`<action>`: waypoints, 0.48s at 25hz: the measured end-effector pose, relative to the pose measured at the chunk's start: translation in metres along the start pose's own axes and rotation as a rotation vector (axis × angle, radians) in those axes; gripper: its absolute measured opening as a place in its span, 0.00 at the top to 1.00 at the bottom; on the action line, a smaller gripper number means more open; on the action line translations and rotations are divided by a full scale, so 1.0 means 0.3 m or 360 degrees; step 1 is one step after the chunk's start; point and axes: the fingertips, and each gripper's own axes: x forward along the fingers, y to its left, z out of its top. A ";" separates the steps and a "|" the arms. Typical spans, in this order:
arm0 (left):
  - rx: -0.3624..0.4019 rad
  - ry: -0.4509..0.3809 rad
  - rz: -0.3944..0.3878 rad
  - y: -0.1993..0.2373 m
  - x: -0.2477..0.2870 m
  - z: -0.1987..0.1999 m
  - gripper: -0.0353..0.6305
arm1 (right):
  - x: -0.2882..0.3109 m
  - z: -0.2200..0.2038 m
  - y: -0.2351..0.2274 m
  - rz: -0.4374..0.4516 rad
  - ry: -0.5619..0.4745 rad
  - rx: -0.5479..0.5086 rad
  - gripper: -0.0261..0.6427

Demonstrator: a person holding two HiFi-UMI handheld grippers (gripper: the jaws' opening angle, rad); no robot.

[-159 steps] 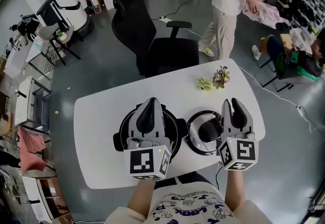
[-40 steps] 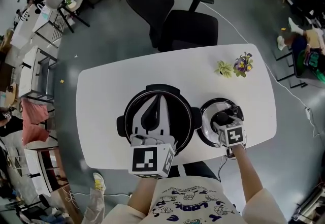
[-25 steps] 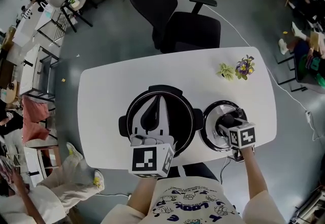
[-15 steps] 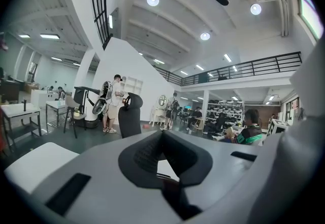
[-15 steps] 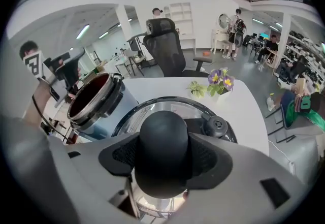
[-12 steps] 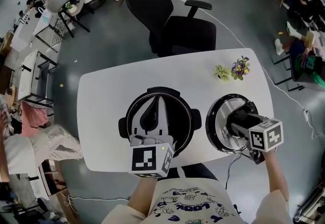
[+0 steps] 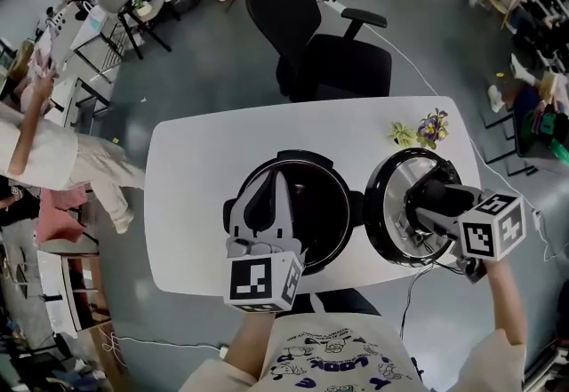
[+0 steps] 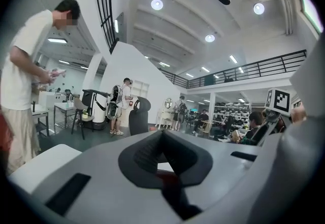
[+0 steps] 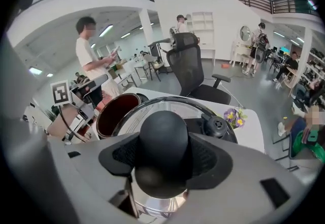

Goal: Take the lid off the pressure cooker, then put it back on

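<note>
Clamping lid knob (image 9: 163, 136), seemingly: right tool (image 7: 425, 202)

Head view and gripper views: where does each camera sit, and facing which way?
Head view: on the person's head, steeply down at table, pot, lid; both grippers and forearms show.
Left gripper view: on left gripper, roughly level across the room; its shut jaws show.
Right gripper view: on right gripper, down at the lid's knob between its jaws.
Shared: head and right gripper views show lid and pot.
</note>
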 end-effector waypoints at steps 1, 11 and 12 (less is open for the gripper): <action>-0.0013 -0.0016 0.0022 0.012 -0.010 0.008 0.93 | 0.004 0.020 0.018 0.0019 -0.0002 -0.0025 0.53; -0.0032 -0.0038 0.0260 0.245 -0.161 0.027 0.93 | 0.109 0.184 0.295 0.0223 0.0040 -0.0304 0.53; -0.0037 -0.0039 0.0286 0.268 -0.175 0.027 0.93 | 0.120 0.199 0.320 0.0238 0.0046 -0.0339 0.53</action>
